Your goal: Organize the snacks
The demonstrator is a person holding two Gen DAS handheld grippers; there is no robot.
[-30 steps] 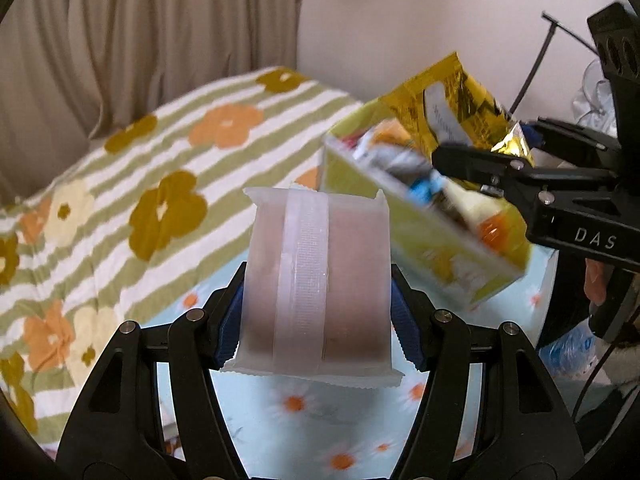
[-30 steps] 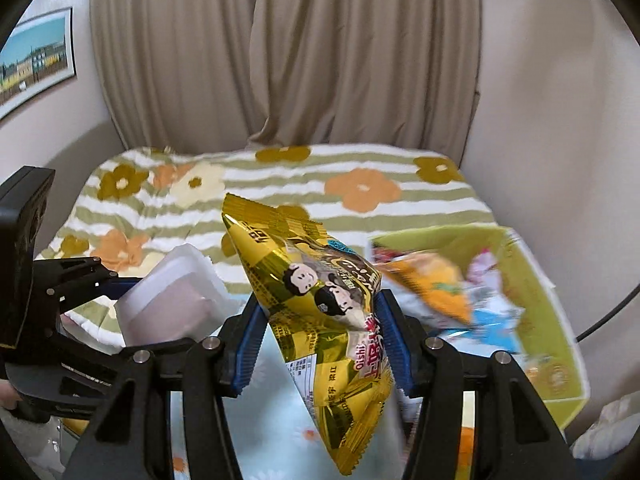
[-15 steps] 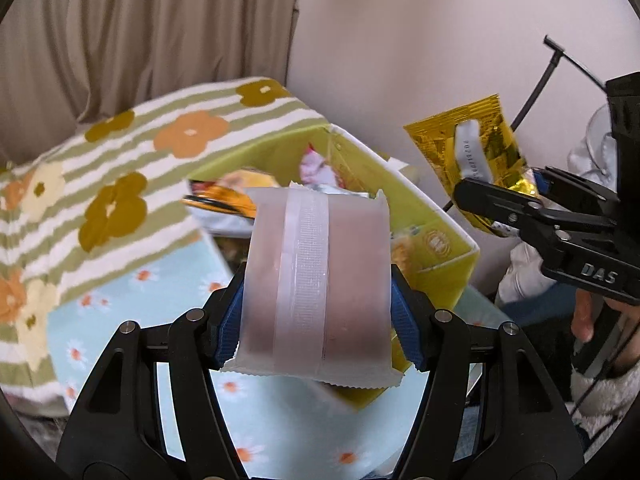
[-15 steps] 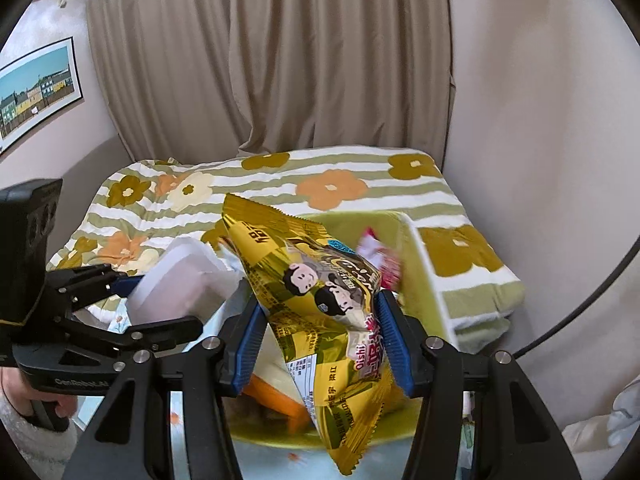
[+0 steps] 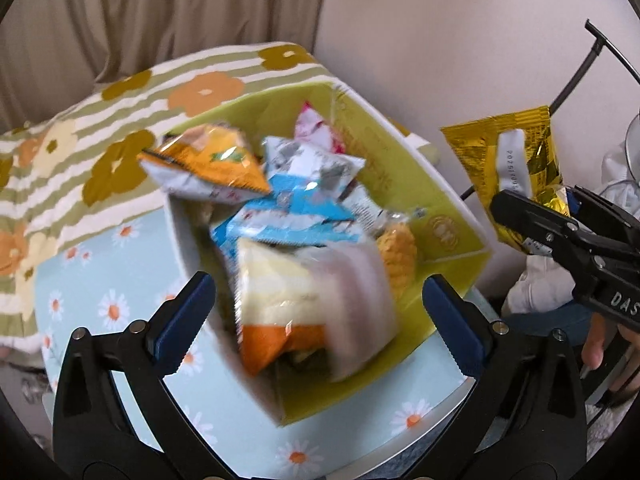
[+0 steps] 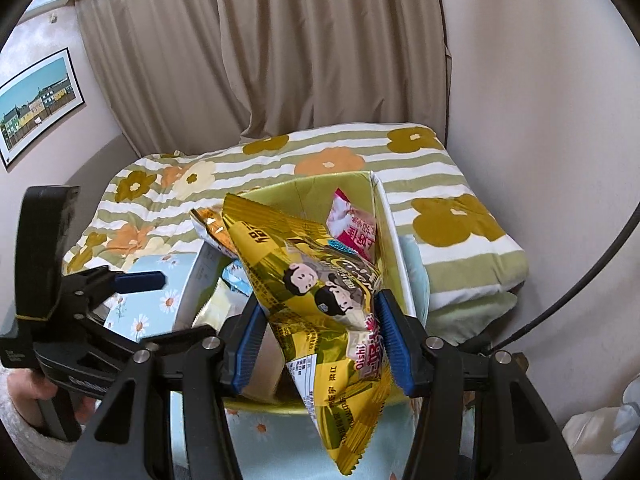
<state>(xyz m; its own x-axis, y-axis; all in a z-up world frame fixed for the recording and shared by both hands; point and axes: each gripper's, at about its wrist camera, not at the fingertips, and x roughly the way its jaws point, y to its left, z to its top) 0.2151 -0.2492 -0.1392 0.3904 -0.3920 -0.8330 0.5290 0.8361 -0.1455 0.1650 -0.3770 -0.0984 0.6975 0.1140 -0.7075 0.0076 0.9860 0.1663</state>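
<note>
A yellow-green box (image 5: 448,216) (image 6: 320,188) full of snack packets stands on a table with a daisy-print cloth. My left gripper (image 5: 320,312) is open above the box's near end. The pale pink packet (image 5: 356,300) lies blurred among the snacks between my left fingers, free of them. My right gripper (image 6: 320,336) is shut on a gold snack bag (image 6: 320,296) and holds it over the box. That bag shows in the left wrist view (image 5: 516,168) to the right of the box.
The table's cloth (image 5: 100,280) runs left of the box. A bed with a striped flower blanket (image 6: 440,208) lies behind the table. Curtains (image 6: 320,48) and a wall stand behind it. A black cable (image 5: 576,76) runs along the right wall.
My left gripper has opened and let go of the pale pink packet, which has dropped into the box. My right gripper still holds the gold bag and has come nearer over the box.
</note>
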